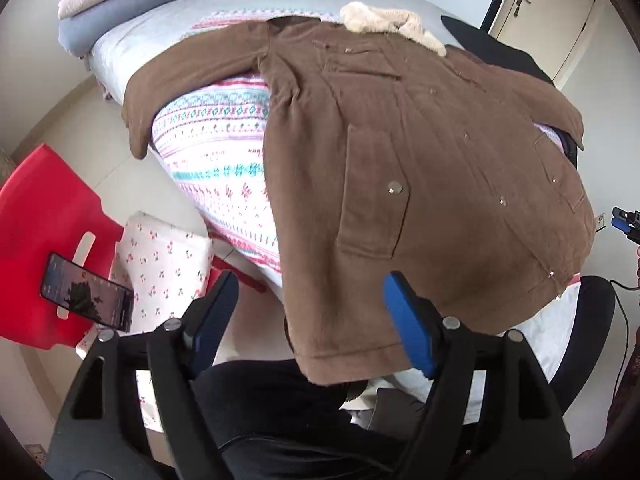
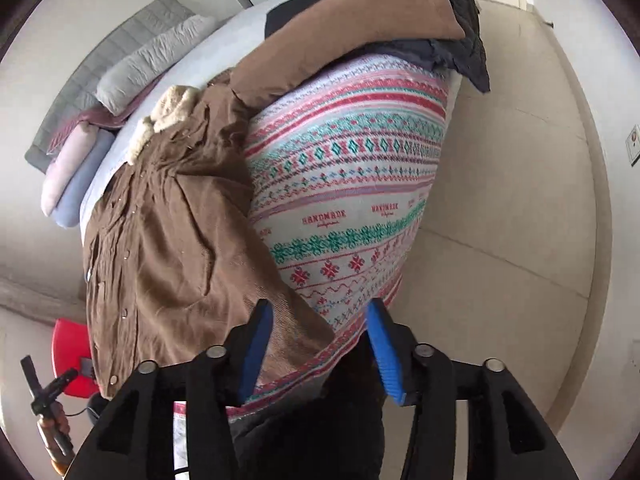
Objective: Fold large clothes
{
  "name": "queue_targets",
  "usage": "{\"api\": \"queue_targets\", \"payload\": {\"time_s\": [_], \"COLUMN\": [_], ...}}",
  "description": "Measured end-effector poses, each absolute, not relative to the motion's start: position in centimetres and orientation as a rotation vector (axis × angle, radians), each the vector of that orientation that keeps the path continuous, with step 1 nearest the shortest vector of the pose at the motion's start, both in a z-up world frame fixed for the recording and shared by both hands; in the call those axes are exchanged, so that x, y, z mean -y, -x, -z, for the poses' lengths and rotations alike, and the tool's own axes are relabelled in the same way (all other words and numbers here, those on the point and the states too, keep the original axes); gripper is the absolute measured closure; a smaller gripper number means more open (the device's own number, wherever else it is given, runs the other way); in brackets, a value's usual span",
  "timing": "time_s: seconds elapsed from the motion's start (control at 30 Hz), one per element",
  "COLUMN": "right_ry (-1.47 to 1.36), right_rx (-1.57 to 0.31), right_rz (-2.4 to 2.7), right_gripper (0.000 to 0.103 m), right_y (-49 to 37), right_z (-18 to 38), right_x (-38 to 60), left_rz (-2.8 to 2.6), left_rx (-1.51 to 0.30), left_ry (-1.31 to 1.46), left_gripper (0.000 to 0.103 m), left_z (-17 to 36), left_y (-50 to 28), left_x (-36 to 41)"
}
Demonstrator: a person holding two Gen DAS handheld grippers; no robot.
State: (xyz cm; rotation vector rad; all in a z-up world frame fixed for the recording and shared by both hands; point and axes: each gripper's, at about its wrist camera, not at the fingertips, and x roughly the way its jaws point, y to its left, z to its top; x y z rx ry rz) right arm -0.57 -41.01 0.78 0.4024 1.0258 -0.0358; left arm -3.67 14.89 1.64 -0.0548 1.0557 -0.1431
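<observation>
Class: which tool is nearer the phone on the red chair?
Left. The left tool hangs open just beside the phone on the red chair. The right tool, also open, is at the bed's opposite corner.

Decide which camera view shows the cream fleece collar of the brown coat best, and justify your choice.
The left wrist view: the collar lies unobstructed at the top of the brown coat, which is seen spread flat. In the right wrist view the collar is also visible but smaller, skewed towards the edge, with the coat rumpled.
</observation>
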Motion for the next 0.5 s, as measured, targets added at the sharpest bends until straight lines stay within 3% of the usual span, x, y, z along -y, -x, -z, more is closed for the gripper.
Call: {"api": "queue_targets", "payload": {"time_s": [0.13, 0.3, 0.5], "right_ry": [-0.306, -0.183, 0.021], "right_rx": [-0.953, -1.026, -1.025], "right_rz": [-0.057, -0.238, -0.450], "right_gripper": [0.040, 0.040, 0.040], "right_y": [-1.7, -2.9, 0.8], "right_z": [-2.4, -0.8, 0.9], "right_x": [35.5, 27.1, 19.2], "left_rz": [0.219, 0.516, 0.767], "left_rx": [-1.046, -1.171, -1.258], "left_ry": [0.076, 0.095, 0.248], "left_gripper": [0.025, 0.026, 0.037], "left_z": [-1.5, 1.3, 3.1], "left_y": [0.9, 0.5, 1.9], "left_x": [-10.1, -1.8, 3.8]}}
